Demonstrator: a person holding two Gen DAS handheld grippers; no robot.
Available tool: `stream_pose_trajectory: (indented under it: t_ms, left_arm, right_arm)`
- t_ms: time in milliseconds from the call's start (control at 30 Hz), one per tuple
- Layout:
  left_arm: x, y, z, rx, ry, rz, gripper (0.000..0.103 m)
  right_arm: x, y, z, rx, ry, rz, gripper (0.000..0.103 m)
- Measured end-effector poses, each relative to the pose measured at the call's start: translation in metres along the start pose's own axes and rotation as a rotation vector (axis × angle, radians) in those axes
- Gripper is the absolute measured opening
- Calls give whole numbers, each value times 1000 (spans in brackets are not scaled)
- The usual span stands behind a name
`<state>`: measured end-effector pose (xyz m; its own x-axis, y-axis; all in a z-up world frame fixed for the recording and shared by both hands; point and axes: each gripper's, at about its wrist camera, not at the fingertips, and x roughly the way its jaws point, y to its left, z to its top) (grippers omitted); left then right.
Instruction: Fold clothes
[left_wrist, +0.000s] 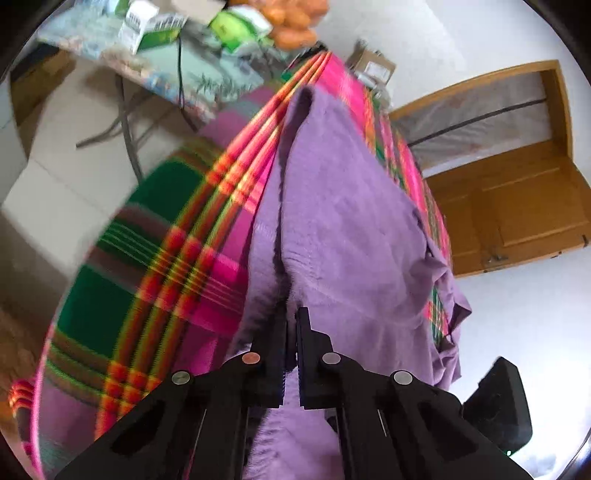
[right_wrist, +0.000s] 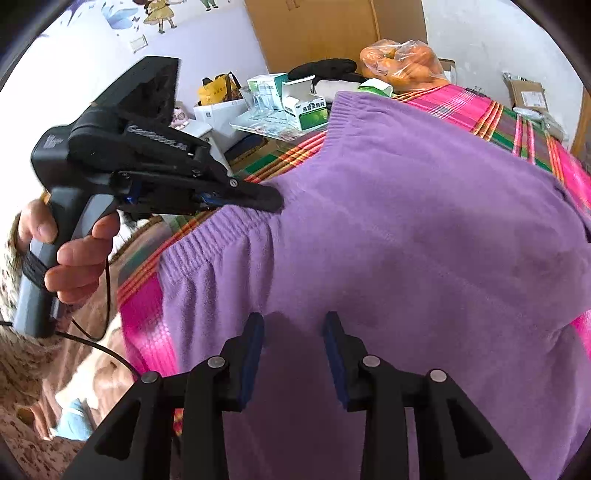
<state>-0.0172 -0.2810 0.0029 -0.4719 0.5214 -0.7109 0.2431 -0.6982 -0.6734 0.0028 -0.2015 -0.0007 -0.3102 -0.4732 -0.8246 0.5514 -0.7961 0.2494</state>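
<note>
Purple sweater (right_wrist: 406, 221) is lying spread over the plaid cloth (right_wrist: 461, 107), which is covering the surface beneath it; I am taking the sweater as my landmark. My left gripper (left_wrist: 291, 321) is pinching a fold of the sweater's knit between its nearly touching fingers, and the fabric is rising in a ridge away from the fingertips. From the right wrist view I am seeing that same gripper (right_wrist: 273, 199) biting the sweater just beside its ribbed hem, with a hand (right_wrist: 70, 254) wrapping its grey handle. My right gripper (right_wrist: 293, 321) is hovering over the sweater's near part with its fingers spread apart and nothing between them. Beyond the sweater's far edge a cluttered worktop (right_wrist: 258, 123) is carrying white-and-green boxes (right_wrist: 304, 107) and a clear bag of oranges (right_wrist: 402, 62). Left wrist picture is showing motion blur on the cloth.
</note>
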Motion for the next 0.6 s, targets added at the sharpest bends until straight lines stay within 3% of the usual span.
stream_pose_trajectory:
  t_ms: [233,367,600]
  left_arm:
    - [-32,15,2,-59,-100,-2,3]
    - [-46,27,4,-89,-178,64,0]
    - [-50,27,0,-83,-180,58,0]
  right_arm:
    - [10,10,8,59,-21,89,35]
    - [17,26,8,41,-8,137,35]
    - [5,22,2,55,-30,114,35]
